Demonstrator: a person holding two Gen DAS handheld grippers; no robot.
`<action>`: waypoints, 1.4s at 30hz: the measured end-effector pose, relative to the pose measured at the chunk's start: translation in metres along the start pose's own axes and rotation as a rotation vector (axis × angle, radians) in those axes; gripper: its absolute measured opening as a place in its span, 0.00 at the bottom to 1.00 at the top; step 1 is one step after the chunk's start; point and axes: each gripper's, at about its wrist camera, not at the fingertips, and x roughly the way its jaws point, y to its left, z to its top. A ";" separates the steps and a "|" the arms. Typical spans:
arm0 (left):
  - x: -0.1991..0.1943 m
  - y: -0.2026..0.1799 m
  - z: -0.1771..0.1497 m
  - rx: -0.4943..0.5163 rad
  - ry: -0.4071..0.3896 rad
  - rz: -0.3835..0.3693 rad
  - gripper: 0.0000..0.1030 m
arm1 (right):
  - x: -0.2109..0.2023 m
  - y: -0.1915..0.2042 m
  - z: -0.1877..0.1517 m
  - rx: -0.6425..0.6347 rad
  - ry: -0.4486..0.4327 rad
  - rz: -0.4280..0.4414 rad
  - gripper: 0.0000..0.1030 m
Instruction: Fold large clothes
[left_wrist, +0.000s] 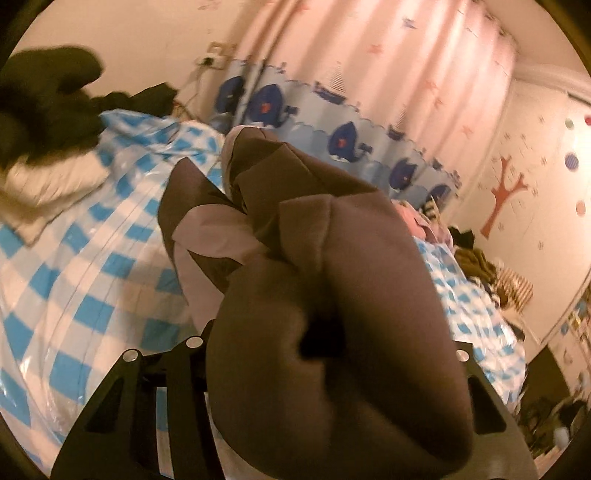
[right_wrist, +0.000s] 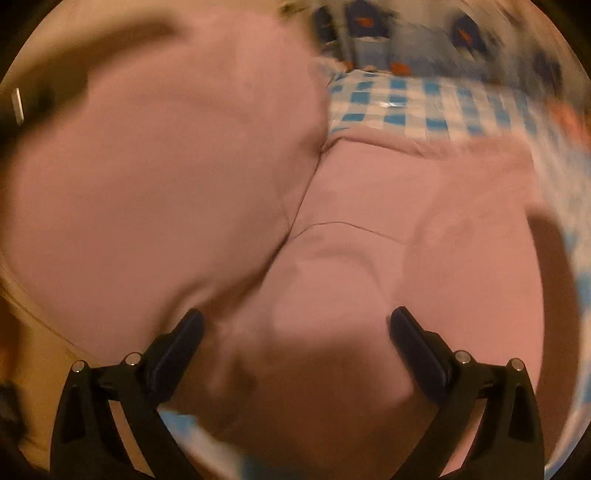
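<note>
Garment bunched over your left gripper, raised above the bed so it hangs free; jaw state cannot be told. Your right gripper, jaws apart, hovers over spread cloth, likely seeking an edge.

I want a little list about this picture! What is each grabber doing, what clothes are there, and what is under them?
left hand-held gripper: buried in bunched brown garment; jaws hidden
right hand-held gripper: open, over pink garment
surface: blue-and-white checked cover
background: pink curtain with blue whales
other clothes: dark pile on a white pillow
</note>
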 end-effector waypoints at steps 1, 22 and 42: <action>0.004 -0.010 0.000 0.017 0.002 -0.004 0.48 | -0.001 -0.014 -0.001 0.066 0.002 0.055 0.94; 0.139 -0.254 -0.113 0.625 0.225 -0.067 0.55 | -0.069 -0.236 -0.048 0.781 -0.284 0.813 0.94; 0.091 -0.257 -0.125 0.742 0.291 -0.208 0.79 | -0.018 -0.176 0.133 0.100 0.228 -0.142 0.93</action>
